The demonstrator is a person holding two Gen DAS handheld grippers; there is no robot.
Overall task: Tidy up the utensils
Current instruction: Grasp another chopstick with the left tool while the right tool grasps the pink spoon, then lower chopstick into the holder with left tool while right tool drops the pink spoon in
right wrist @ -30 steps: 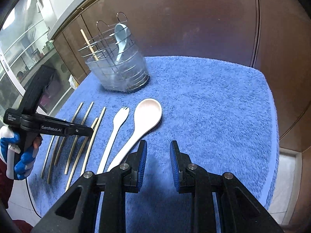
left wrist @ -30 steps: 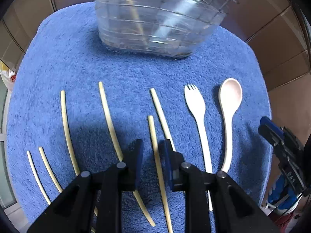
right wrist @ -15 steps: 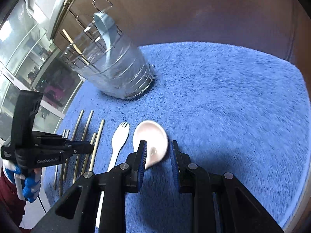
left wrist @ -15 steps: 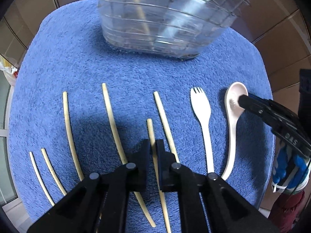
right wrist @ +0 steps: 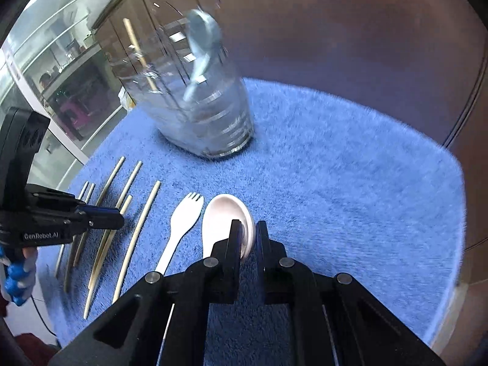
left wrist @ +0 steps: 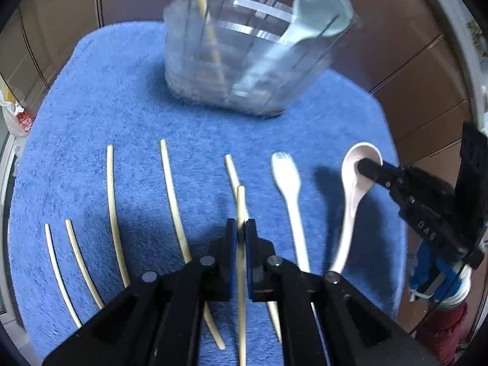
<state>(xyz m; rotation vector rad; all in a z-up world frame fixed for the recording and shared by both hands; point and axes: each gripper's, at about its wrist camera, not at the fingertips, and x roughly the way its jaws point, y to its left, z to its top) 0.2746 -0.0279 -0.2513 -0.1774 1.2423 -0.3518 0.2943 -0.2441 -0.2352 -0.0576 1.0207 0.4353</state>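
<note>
The left gripper point(left wrist: 241, 228) is clamped on one pale chopstick point(left wrist: 241, 201), its tip pointing to twelve o'clock toward the clear wire-framed utensil holder point(left wrist: 244, 70), which stands at the far side of the blue towel point(left wrist: 122, 106) and holds a chopstick and a light blue spoon point(left wrist: 317, 21). The right gripper point(right wrist: 245, 238), whose jaws have just been closing, pinches the rim of the pinkish-white spoon point(right wrist: 224, 216) at its bowl, the white fork point(right wrist: 183, 222) lying just beside it at nine o'clock. Further loose chopsticks point(left wrist: 113, 201) lie in a row at nine o'clock of the held one.
</note>
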